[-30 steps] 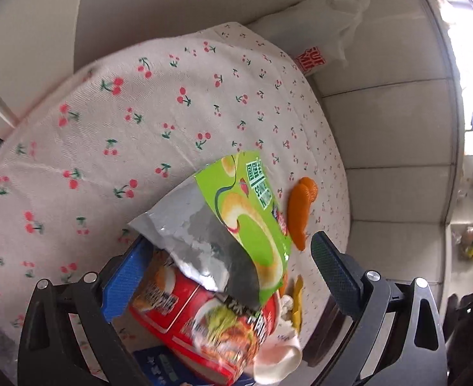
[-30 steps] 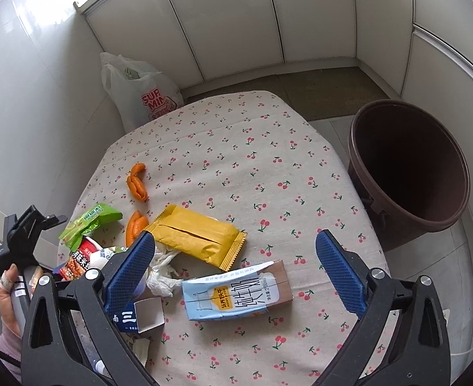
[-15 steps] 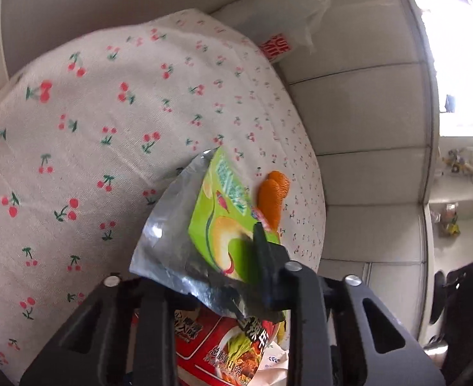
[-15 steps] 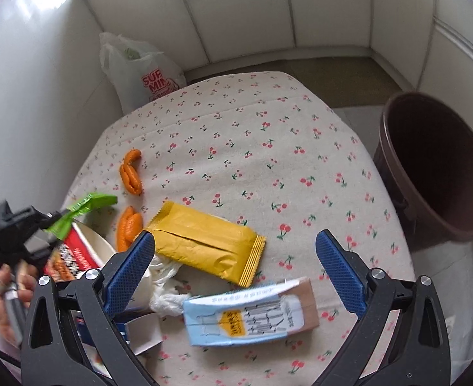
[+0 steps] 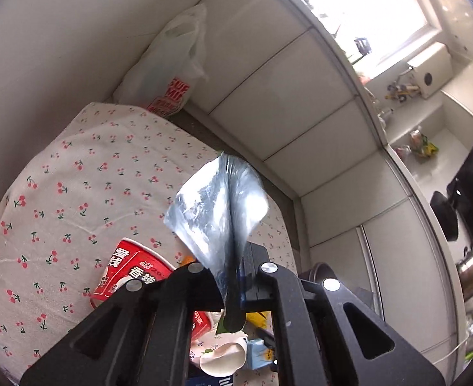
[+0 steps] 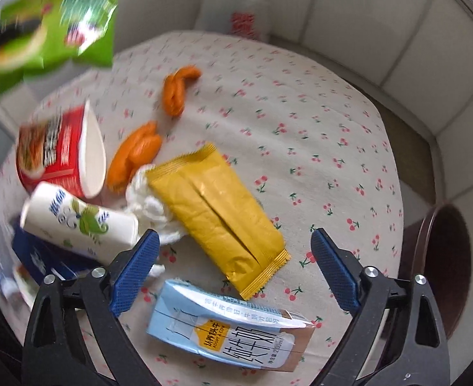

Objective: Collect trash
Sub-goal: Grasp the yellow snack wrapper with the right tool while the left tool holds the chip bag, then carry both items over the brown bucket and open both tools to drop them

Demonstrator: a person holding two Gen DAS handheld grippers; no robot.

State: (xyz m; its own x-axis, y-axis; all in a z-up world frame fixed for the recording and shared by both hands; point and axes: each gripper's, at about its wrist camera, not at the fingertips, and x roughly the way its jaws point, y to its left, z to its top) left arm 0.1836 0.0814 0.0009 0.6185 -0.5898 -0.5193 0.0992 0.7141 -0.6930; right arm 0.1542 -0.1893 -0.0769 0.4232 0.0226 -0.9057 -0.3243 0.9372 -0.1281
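1. Our left gripper [image 5: 234,284] is clamped on a green snack bag [image 5: 218,212]; in the left wrist view its silver inner side fans up from between the pressed-together fingers, clear of the table.
2. Our right gripper [image 6: 233,268] hangs over the near part of the table with its blue pads [image 6: 133,273] wide apart but closing in; nothing is pinched between them.
3. Nearest in the right wrist view, just below the pads, lies a light-blue milk carton [image 6: 226,331] on its side on the cherry-print tablecloth [image 6: 316,135].
4. Between the pads and a little farther lies a flat yellow wrapper [image 6: 217,206], its far end resting on a crumpled white tissue [image 6: 149,206].
5. Left of the tissue a white paper cup [image 6: 78,218] lies on its side over a dark-blue box [image 6: 40,260].
6. Farther left a red instant-noodle cup [image 6: 59,151] lies tipped over, its mouth turned right.
7. Two orange peels sit beyond: one [image 6: 136,152] touching the tissue's far side, the other [image 6: 176,90] farther out and apart.
8. The held snack bag shows blurred at the far left, above the table.
9. A brown trash bin [image 6: 442,270] stands on the floor off the table's right edge.
10. A white plastic bag [image 6: 236,3] with red print leans against the wall past the far edge.
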